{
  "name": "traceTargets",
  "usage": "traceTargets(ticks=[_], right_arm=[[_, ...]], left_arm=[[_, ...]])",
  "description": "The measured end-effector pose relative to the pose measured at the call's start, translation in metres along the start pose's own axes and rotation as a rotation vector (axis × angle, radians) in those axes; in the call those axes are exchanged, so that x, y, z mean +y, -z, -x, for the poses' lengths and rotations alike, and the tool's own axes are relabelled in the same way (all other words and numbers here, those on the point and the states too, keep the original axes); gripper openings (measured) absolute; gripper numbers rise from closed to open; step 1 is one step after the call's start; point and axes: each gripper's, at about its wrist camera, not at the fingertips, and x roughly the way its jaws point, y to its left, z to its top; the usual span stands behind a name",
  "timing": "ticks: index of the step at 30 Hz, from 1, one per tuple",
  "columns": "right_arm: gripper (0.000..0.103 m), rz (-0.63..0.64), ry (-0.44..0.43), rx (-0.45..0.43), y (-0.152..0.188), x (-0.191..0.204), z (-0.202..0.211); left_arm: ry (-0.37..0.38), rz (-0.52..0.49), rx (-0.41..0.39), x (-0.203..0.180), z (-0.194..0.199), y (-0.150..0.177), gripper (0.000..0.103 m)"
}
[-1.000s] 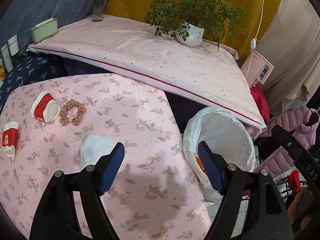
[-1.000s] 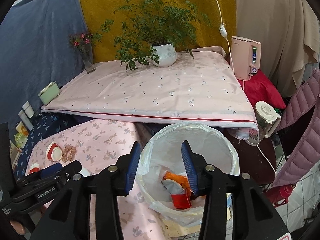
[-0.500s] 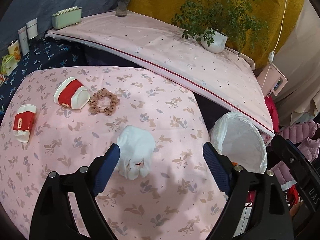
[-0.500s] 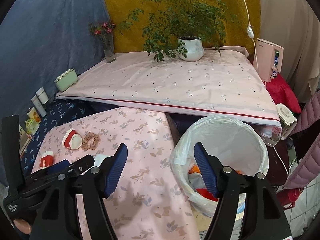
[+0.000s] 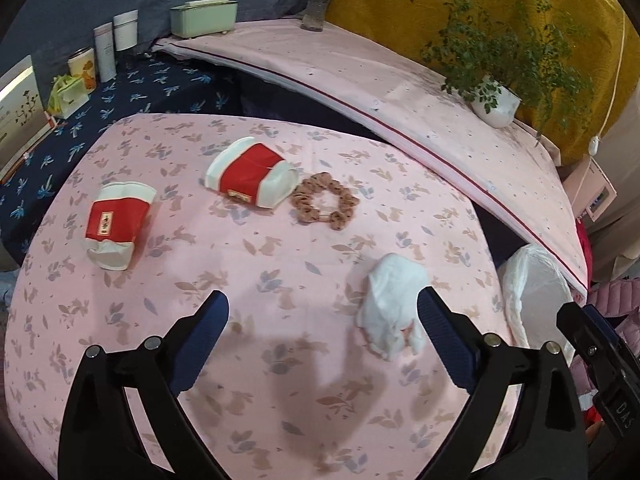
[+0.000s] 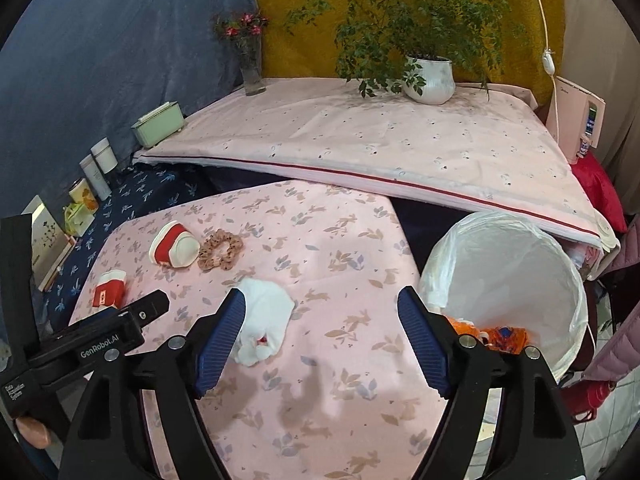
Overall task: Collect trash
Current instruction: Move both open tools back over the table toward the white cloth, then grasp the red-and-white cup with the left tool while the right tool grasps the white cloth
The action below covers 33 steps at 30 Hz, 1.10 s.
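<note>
both claws are opening wide, empty: left claw (image 5: 322, 338), right claw (image 6: 320, 330). they're going for the crumpled tissue (image 5: 394, 304) lying on the surface (image 5: 280, 248) beside the bin (image 6: 516, 280); next, closing on it.

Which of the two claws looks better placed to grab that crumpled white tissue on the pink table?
Either could, but the left claw looks slightly better placed: the crumpled white tissue lies right beside its right-hand finger. The right claw also has it beside one finger. Both claws are empty, jaws opening.
</note>
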Motion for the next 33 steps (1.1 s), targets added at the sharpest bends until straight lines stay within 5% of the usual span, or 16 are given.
traceTargets(ticks=[13, 27, 33], right_arm=[[0.076, 0.048, -0.039, 0.088, 0.014, 0.060, -0.065], [0.076, 0.026, -0.003, 0.190, 0.024, 0.075, -0.136], [0.074, 0.017, -0.011, 0.216, 0.031, 0.075, -0.148]], left_arm=[[-0.169, 0.117, 0.024, 0.122, -0.024, -0.014, 0.092], [-0.187, 0.160, 0.100, 0.179, -0.076, -0.031, 0.091], [-0.151, 0.141, 0.108, 0.172, -0.083, -0.030, 0.062]])
